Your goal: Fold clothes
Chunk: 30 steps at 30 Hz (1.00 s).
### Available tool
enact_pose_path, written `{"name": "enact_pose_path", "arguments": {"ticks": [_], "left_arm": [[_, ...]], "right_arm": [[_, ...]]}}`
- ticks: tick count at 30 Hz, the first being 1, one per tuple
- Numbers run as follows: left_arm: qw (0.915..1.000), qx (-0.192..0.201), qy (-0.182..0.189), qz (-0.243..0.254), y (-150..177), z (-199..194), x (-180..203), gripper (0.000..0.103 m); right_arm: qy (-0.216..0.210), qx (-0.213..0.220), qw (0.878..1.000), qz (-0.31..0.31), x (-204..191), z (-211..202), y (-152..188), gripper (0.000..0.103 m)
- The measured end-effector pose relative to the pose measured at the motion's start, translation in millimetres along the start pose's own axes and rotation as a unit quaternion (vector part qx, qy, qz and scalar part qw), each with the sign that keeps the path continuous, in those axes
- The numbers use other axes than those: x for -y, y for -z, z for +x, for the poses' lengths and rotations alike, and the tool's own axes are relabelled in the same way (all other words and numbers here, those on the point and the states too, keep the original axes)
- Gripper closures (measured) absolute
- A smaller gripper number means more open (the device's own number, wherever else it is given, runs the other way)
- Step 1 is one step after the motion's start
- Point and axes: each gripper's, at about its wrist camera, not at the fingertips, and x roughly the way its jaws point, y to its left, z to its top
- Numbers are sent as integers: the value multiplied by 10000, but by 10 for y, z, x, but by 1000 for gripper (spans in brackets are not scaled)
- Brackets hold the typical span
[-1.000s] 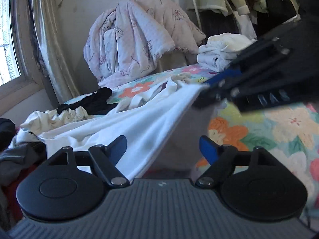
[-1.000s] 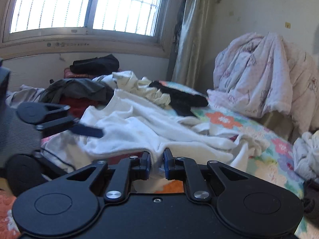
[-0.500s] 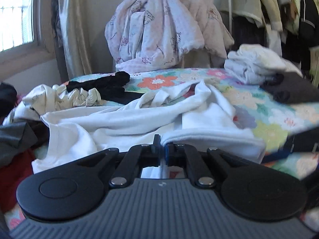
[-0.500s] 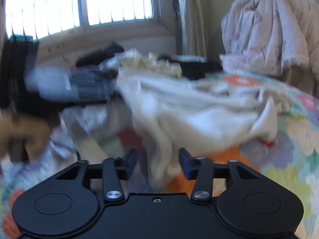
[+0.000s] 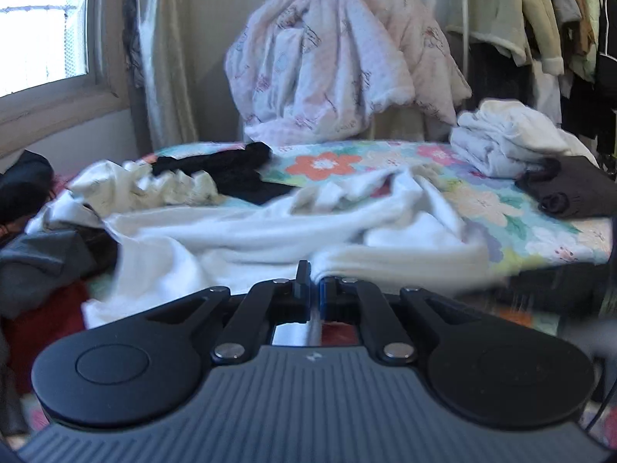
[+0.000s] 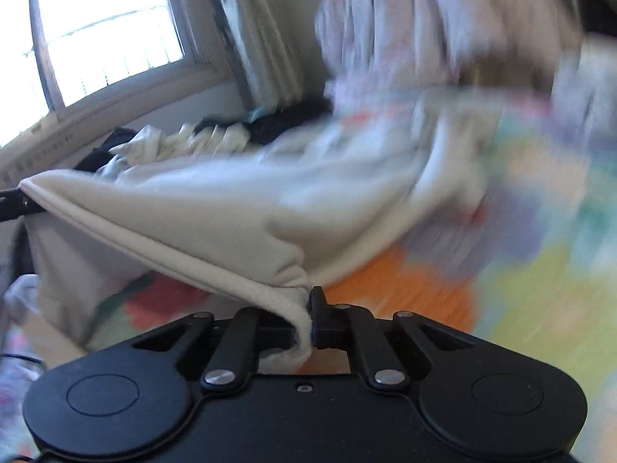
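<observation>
gripping the white garment point(image 5: 239, 239) hem with both jaws clamped, i judge the next move: spread it toward 12 o'clock on the bed point(image 5: 501, 200).

Right wrist view: floral bedspread point(image 6: 540, 231), pink blanket point(image 6: 405, 19) motion-blurred.

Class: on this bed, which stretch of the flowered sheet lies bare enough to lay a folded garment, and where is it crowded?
Bare flowered sheet lies between the white garment, the folded white pile and the dark folded item. The window side is crowded: cream ruffled garment, black clothing, grey clothes.
</observation>
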Motion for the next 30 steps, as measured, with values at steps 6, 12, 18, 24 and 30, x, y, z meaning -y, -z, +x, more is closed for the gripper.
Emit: {"name": "enact_pose_path", "arguments": {"ticks": [6, 12, 18, 24, 30], "left_arm": [[9983, -12, 558, 186, 35, -32, 662, 100], [9972, -556, 398, 304, 236, -110, 844, 99], [9920, -1179, 406, -187, 480, -114, 658, 90], [9866, -1465, -30, -716, 537, -231, 496, 89], [9821, -1317, 36, -1347, 517, -539, 257, 58]], "right_arm": [[654, 1165, 9901, -433, 347, -930, -521, 99], [986, 681, 9792, -1639, 237, -1350, -224, 99], [892, -969, 9842, -1187, 437, -993, 563, 97], [364, -1440, 9841, -969, 269, -1039, 572, 77], [100, -1403, 9876, -694, 202, -1367, 448, 61]]}}
